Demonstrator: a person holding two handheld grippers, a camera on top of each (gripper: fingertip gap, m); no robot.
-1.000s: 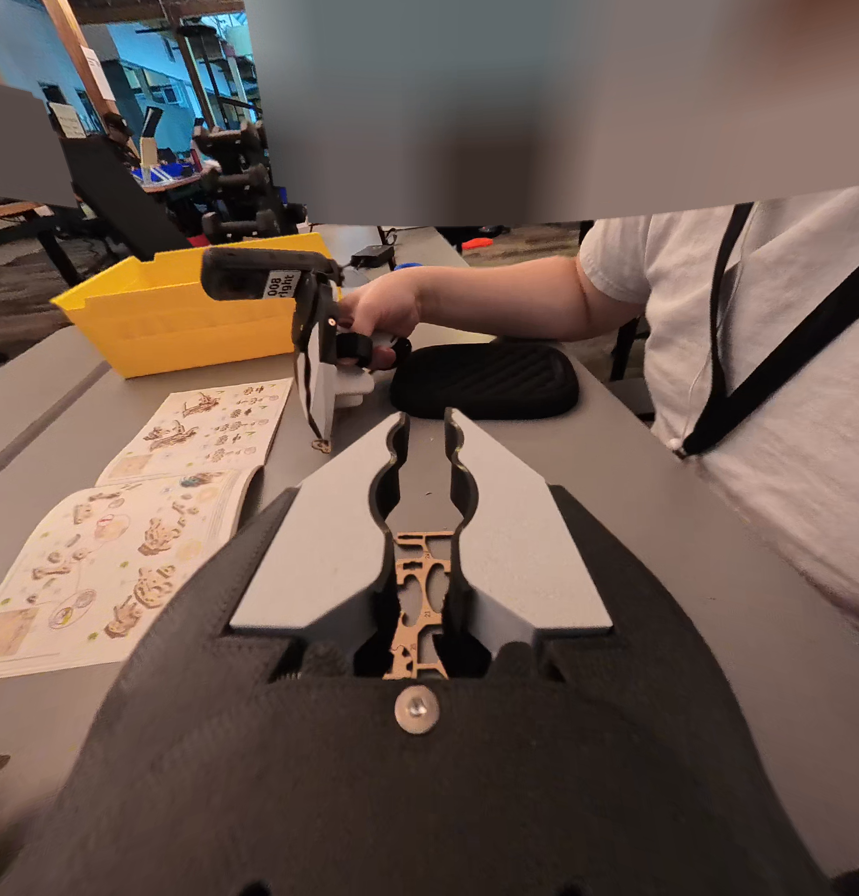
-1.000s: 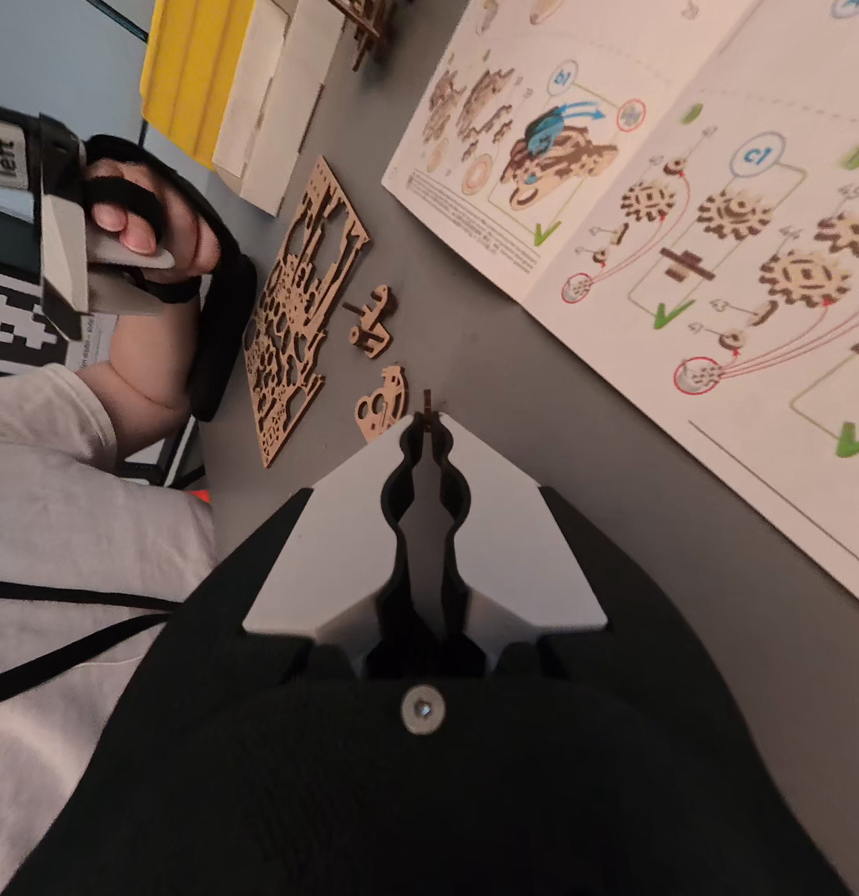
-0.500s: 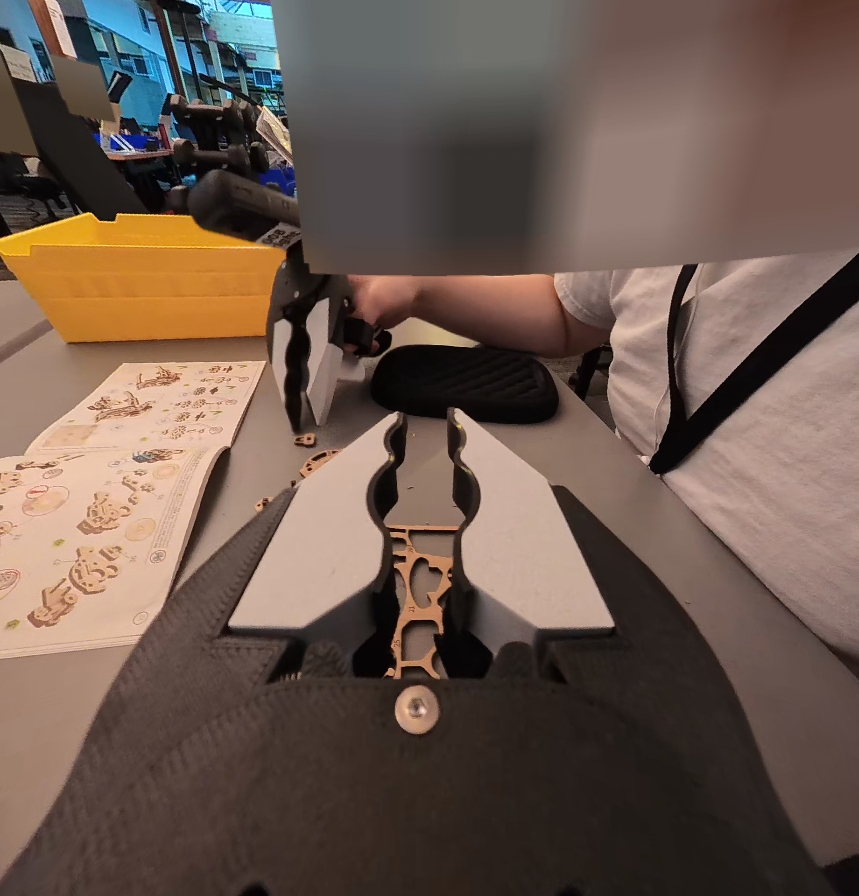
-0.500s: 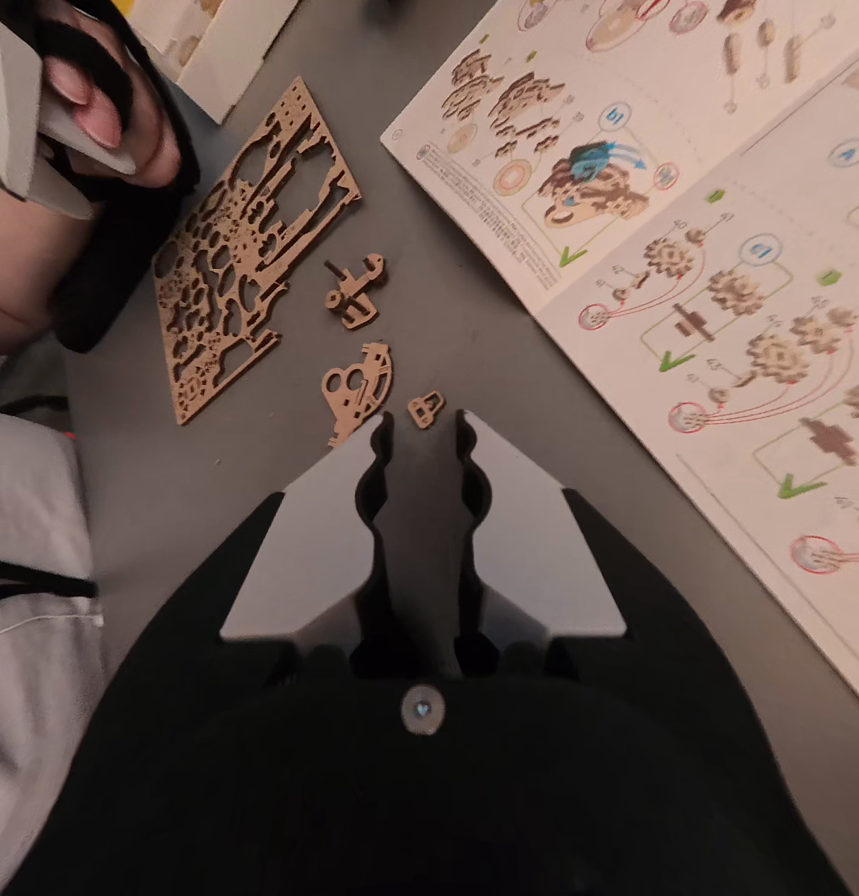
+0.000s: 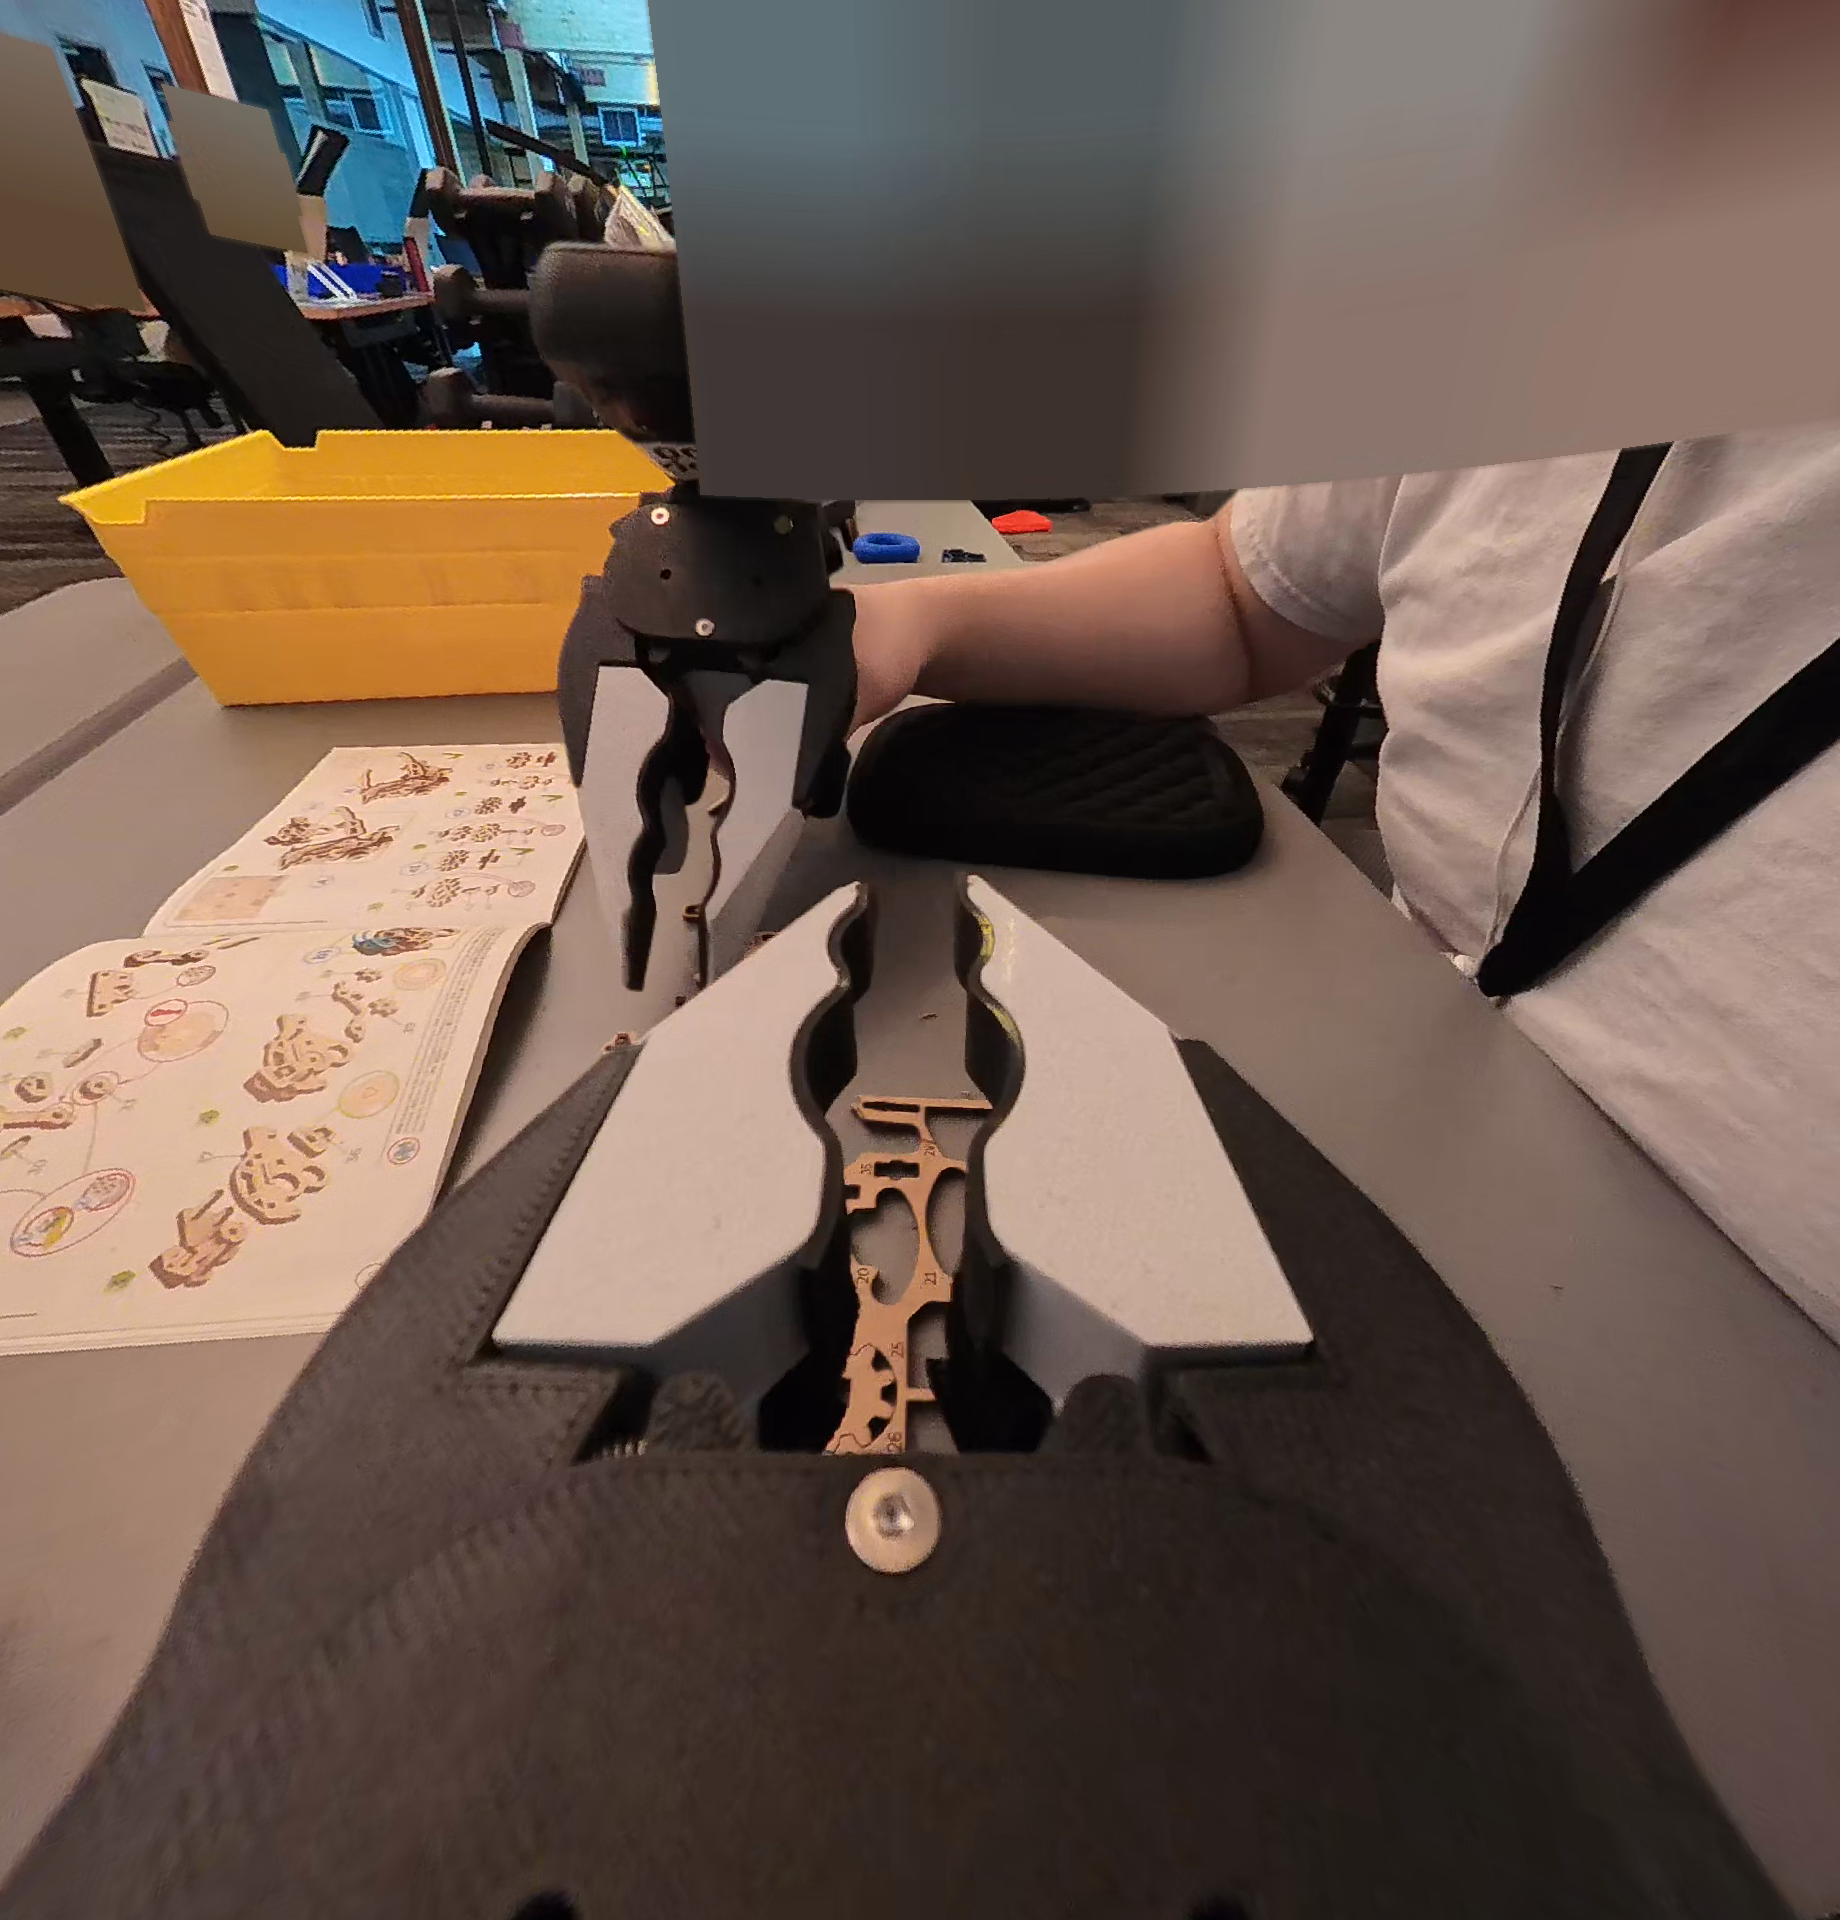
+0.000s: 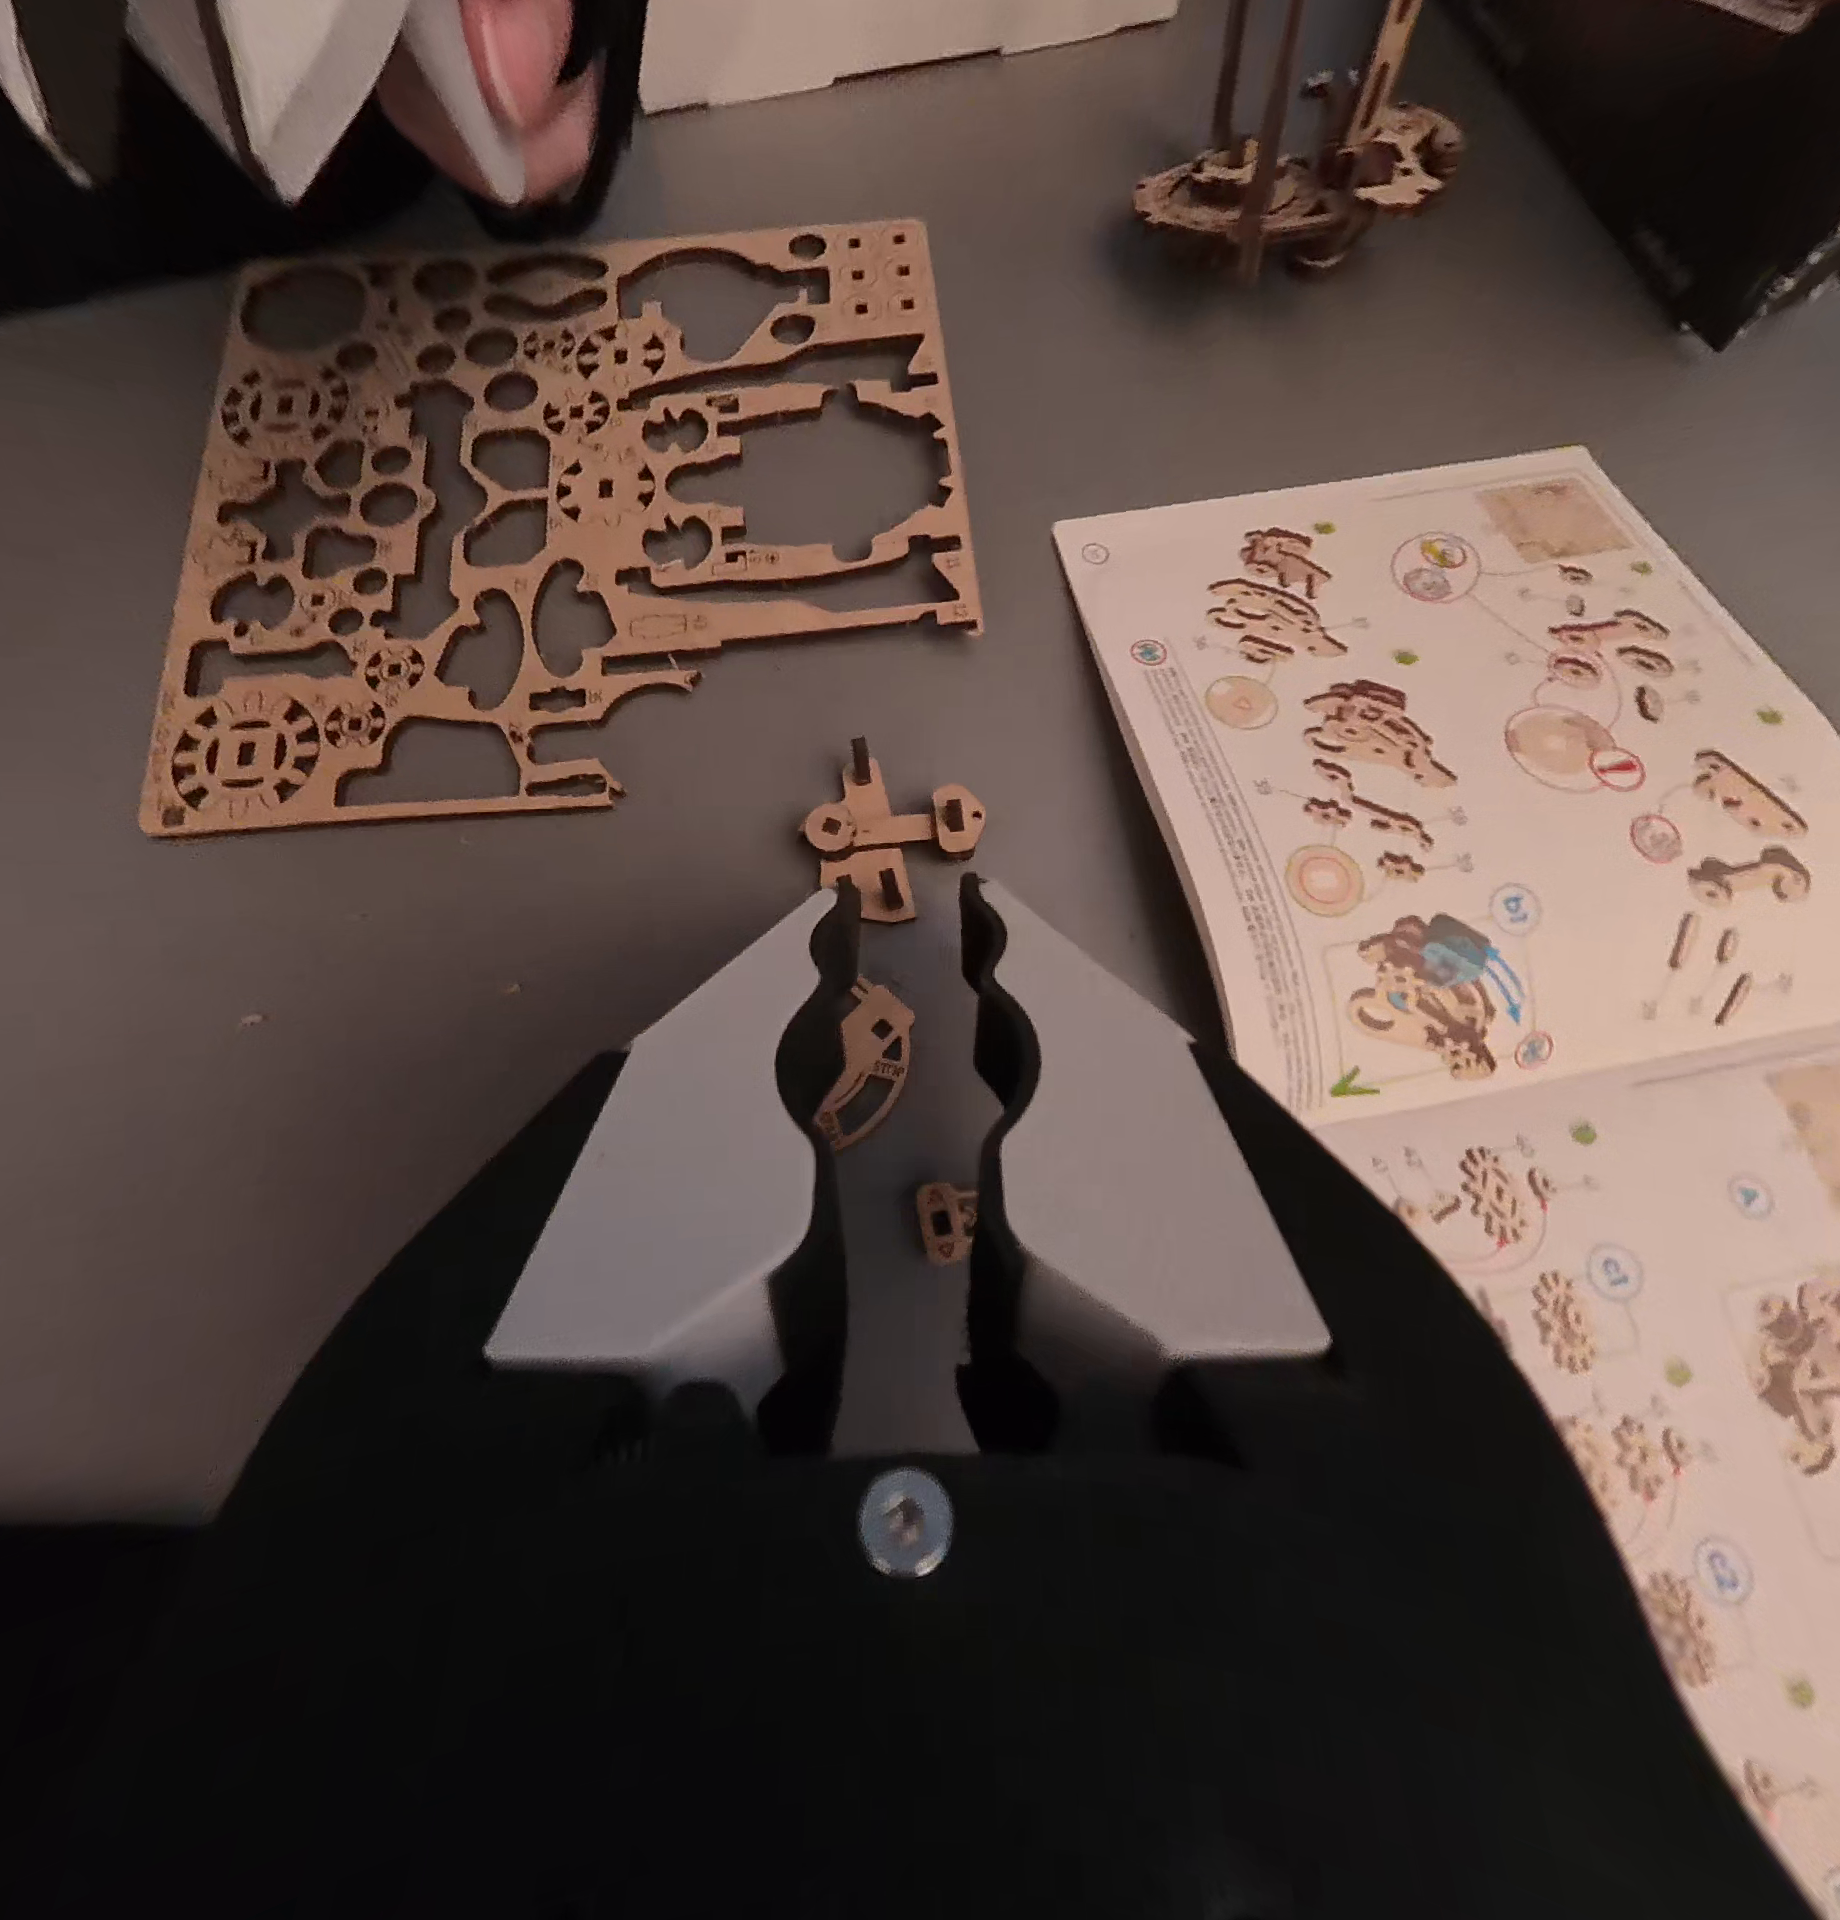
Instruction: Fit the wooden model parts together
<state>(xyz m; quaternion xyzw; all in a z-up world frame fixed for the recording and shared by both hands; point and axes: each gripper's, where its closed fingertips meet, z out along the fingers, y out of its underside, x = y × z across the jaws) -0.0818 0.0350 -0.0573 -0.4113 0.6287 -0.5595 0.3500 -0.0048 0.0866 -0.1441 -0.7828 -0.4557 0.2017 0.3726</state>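
Over grey table (image 6: 376, 987), right gripper (image 6: 900, 894) spread above small wooden subassembly (image 6: 880, 836); best squared up before pinching; left gripper (image 5: 911, 904) spread too.

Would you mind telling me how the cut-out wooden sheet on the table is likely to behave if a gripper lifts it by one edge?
The wooden sheet looks thin and mostly holes, so it is probably light. Its narrow bridges may flex or snap under an edge grip. Lying flat on the table, it would likely slide when pushed, not tip.
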